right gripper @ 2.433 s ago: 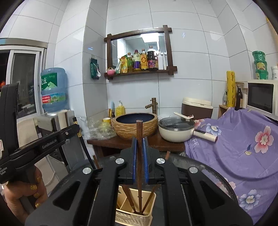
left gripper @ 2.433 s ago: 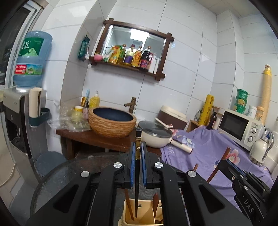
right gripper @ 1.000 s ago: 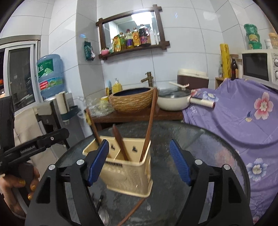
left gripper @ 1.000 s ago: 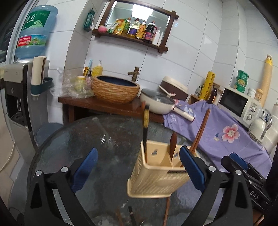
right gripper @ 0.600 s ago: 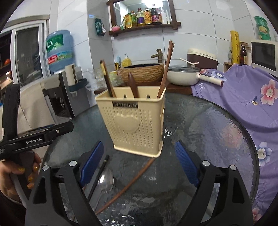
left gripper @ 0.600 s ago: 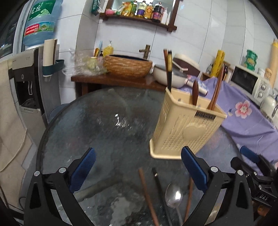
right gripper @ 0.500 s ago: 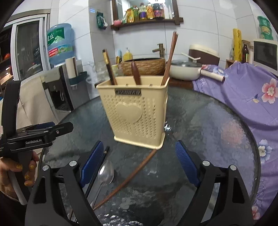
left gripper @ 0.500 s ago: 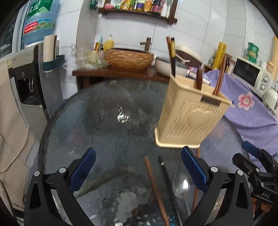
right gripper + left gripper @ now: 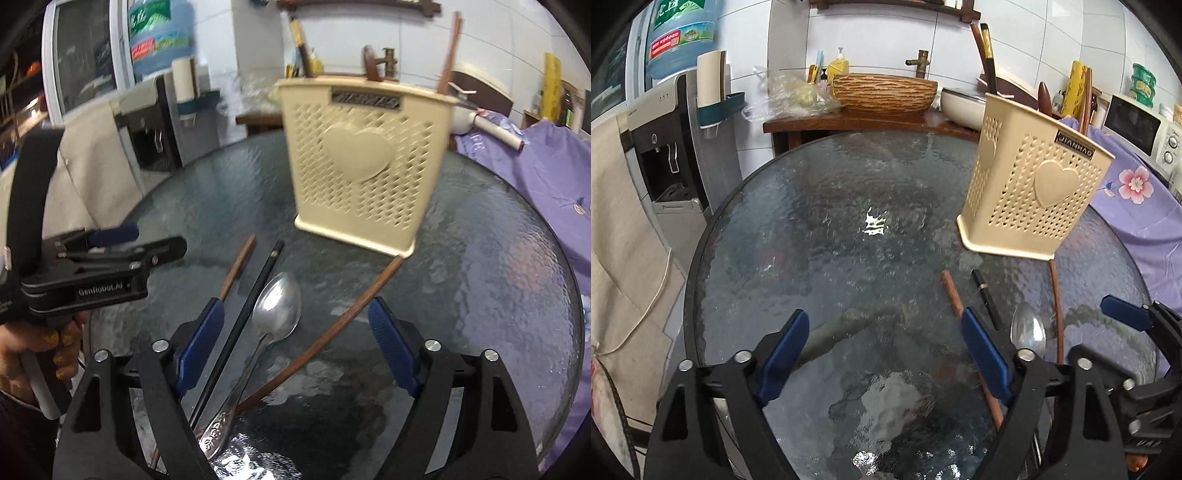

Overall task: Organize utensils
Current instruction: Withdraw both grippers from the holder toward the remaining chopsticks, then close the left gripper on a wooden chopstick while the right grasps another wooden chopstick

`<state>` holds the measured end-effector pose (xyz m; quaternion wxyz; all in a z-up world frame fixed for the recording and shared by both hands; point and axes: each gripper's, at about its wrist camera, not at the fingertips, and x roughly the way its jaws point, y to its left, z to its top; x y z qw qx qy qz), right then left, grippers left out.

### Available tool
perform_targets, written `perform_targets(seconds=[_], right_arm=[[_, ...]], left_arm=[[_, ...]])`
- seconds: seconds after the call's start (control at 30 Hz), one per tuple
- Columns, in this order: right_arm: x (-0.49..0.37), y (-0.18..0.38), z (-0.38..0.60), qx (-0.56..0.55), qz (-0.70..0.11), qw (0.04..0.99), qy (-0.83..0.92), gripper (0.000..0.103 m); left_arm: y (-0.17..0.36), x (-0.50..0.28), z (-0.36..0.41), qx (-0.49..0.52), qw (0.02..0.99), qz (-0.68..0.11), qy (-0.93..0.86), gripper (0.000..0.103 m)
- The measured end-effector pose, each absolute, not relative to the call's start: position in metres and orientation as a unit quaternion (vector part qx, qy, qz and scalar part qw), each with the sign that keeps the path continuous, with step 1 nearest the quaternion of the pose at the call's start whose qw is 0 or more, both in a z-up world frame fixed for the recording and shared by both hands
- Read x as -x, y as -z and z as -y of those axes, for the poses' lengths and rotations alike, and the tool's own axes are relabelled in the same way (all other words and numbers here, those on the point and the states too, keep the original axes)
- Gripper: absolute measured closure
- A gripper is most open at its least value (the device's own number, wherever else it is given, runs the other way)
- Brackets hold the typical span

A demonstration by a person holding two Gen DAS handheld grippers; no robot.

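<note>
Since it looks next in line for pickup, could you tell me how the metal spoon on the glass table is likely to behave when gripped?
The spoon looks polished, so it may slip between the pads. It lies flat on hard glass, so it will probably skate if nudged. It appears rigid.

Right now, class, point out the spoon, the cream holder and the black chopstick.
spoon (image 9: 277, 303): right wrist view, middle of its bowl.
cream holder (image 9: 360, 155): right wrist view, raised heart on its front.
black chopstick (image 9: 251, 299): right wrist view, mid-shaft.

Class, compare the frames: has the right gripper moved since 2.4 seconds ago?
Yes. The right gripper has come down in front of the cream utensil holder, over the spoon on the glass table.
</note>
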<state>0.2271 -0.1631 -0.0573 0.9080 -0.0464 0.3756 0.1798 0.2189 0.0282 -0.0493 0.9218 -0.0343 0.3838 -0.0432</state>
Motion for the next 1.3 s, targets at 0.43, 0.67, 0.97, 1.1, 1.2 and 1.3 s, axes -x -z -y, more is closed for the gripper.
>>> perform_targets(seconds=[0.43,0.67,0.97,1.1,1.2,1.3], right_arm=[[-0.257,0.078,0.189,0.000,-0.439,0.894,-0.092,0.050],[-0.286,0.078,0.206,-0.042,-0.451,0.890,-0.062,0.059],[-0.310,0.087,0.193,-0.014,-0.466,0.884,-0.033,0.067],[-0.315,0.088,0.188,0.002,-0.468,0.883,-0.032,0.071],[-0.315,0.088,0.185,0.008,-0.468,0.883,-0.033,0.077],[-0.315,0.088,0.181,0.017,-0.469,0.883,-0.034,0.081]], left_arm=[[0.056,-0.225,-0.013,0.021,0.912,-0.404,0.067,0.048],[0.055,-0.241,0.005,0.004,0.908,-0.411,0.076,0.048],[0.064,-0.254,0.017,-0.012,0.902,-0.426,0.072,0.049],[0.068,-0.258,0.018,-0.015,0.899,-0.432,0.068,0.050],[0.071,-0.261,0.021,-0.012,0.896,-0.439,0.073,0.052],[0.075,-0.262,0.024,-0.021,0.893,-0.443,0.073,0.056]])
